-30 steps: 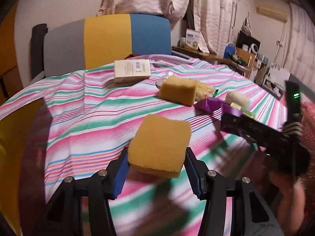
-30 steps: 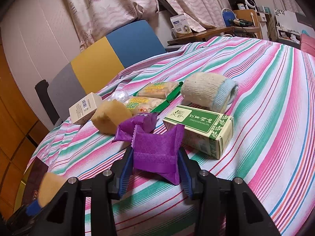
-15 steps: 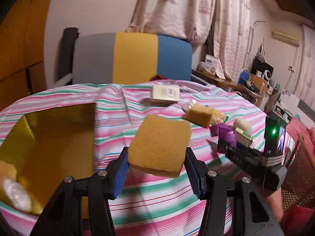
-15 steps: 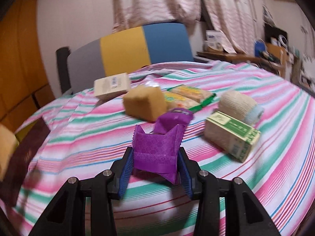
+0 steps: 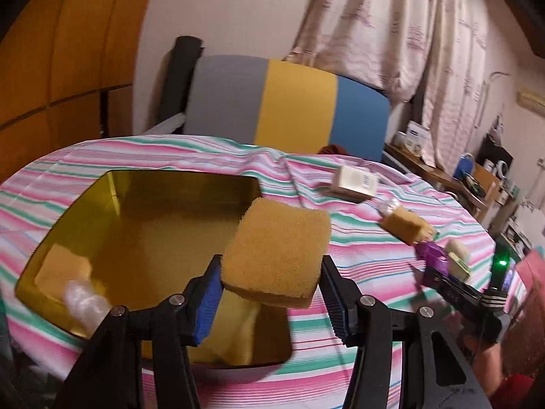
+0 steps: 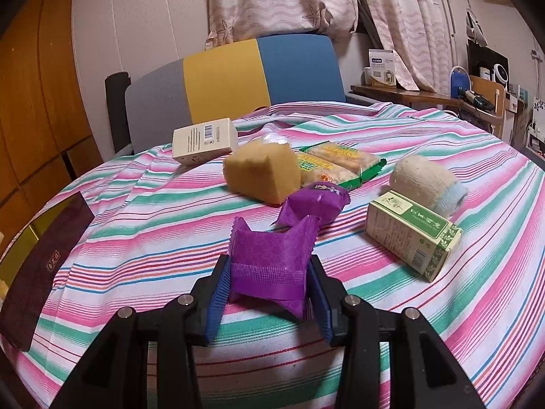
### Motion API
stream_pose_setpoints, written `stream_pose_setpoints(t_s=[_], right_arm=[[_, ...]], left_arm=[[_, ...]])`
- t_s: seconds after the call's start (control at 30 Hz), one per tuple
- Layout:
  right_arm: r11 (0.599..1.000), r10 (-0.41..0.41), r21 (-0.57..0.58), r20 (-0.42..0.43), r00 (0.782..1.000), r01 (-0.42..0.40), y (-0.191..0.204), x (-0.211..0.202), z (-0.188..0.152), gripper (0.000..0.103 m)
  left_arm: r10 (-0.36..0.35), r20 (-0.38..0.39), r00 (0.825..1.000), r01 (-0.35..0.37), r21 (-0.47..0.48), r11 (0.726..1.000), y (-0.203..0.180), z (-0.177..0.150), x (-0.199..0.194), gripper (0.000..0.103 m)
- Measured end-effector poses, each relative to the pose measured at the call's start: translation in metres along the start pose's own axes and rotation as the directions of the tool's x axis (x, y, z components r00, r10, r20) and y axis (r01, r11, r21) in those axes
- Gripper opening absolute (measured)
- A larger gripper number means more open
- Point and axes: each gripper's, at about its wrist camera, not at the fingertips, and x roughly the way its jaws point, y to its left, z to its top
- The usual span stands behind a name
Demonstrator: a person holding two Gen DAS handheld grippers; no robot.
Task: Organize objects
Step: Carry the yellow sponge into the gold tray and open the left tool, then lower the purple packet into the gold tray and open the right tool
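Note:
My left gripper (image 5: 272, 293) is shut on a yellow sponge (image 5: 276, 252) and holds it above the right edge of an open gold tin box (image 5: 143, 238). The box holds a second sponge (image 5: 63, 267) and a clear plastic piece (image 5: 83, 298). My right gripper (image 6: 269, 289) is shut on a purple snack packet (image 6: 269, 259) a little above the striped tablecloth (image 6: 153, 225). A second purple packet (image 6: 315, 201) lies just beyond it. The right gripper shows in the left wrist view (image 5: 460, 293) at the right.
On the table lie another sponge (image 6: 260, 172), a cream box (image 6: 204, 139), green cracker packs (image 6: 337, 163), a green tea box (image 6: 412, 231) and a rolled cloth (image 6: 425, 180). A dark lid (image 6: 44, 262) lies at the left. A chair (image 6: 231, 85) stands behind.
My left gripper has swung left with the sponge, bringing it over the gold tin. My right gripper has turned left and pulled back a little with the purple packet.

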Motion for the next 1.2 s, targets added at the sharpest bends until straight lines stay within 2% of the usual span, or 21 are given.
stream_pose_setpoints(t_s=[0.17,0.27,0.5,0.77,0.83,0.9,0.97,1.13,1.2], right_arm=[[1.0,-0.021,-0.013,0.001,1.0,0.021,0.005,-0.004,0.002,0.044],[1.0,0.011,0.01,0.013,1.0,-0.011,0.013,-0.011,0.005,0.044],[0.989,0.145,-0.012,0.033,0.989,-0.144,0.059,-0.027,0.012,0.044],[0.953,0.298,-0.057,0.004,0.955,-0.297,0.109,-0.04,0.016,0.044],[0.942,0.329,-0.073,-0.002,0.944,-0.329,0.123,-0.045,0.017,0.044],[0.929,0.361,-0.082,-0.009,0.932,-0.361,0.135,-0.05,0.017,0.044],[0.91,0.402,-0.101,-0.02,0.915,-0.402,0.152,-0.056,0.017,0.044],[0.853,0.488,-0.178,-0.059,0.871,-0.49,0.191,-0.071,0.014,0.044],[0.828,0.514,-0.207,-0.09,0.853,-0.52,0.207,-0.073,0.012,0.044]], left_arm=[[0.059,-0.027,0.998,-0.06,-0.041,0.997,0.024,-0.002,0.004,0.056],[0.111,-0.052,0.992,-0.115,-0.065,0.991,0.042,-0.004,0.009,0.056],[0.202,-0.102,0.974,-0.213,-0.115,0.97,0.077,-0.009,0.019,0.056],[0.251,-0.15,0.956,-0.272,-0.139,0.952,0.111,-0.012,0.027,0.057],[0.254,-0.144,0.956,-0.276,-0.154,0.949,0.115,-0.012,0.025,0.06],[0.229,-0.14,0.963,-0.253,-0.191,0.948,0.119,-0.012,0.023,0.075],[0.217,-0.131,0.967,-0.241,-0.219,0.945,0.12,-0.011,0.02,0.081],[0.206,-0.116,0.972,-0.23,-0.247,0.941,0.117,-0.003,0.01,0.085],[0.219,-0.091,0.972,-0.235,-0.274,0.933,0.119,0.004,0.0,0.097]])
